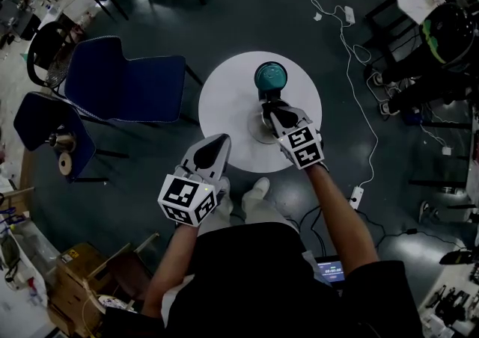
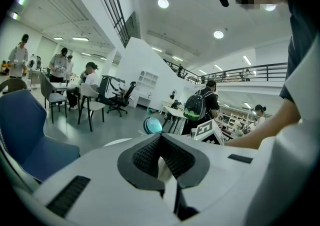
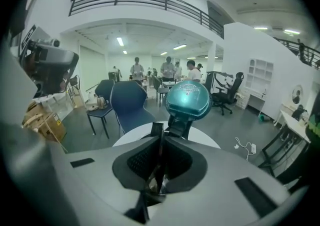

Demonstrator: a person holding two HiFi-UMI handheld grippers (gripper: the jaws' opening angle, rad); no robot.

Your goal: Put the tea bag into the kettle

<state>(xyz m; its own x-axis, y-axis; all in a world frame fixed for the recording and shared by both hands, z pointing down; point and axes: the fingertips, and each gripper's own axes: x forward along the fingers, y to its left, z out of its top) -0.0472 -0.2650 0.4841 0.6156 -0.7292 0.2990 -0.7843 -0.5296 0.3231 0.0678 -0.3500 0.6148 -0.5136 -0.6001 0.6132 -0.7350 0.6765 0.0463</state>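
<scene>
The left gripper (image 1: 220,142) is held pressed together and empty at the near rim of the round table (image 1: 224,97), lower centre. Farther in, the tea bag (image 3: 155,135) is pinched by the right gripper (image 1: 272,109) above the kettle (image 1: 270,76). Bare tabletop is left toward the left edge, with a blue chair (image 1: 127,78) beyond it.

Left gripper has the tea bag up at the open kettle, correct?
No: it is the right gripper that is shut on the tea bag at the open kettle. The right gripper view shows the bag between its jaws.
</scene>
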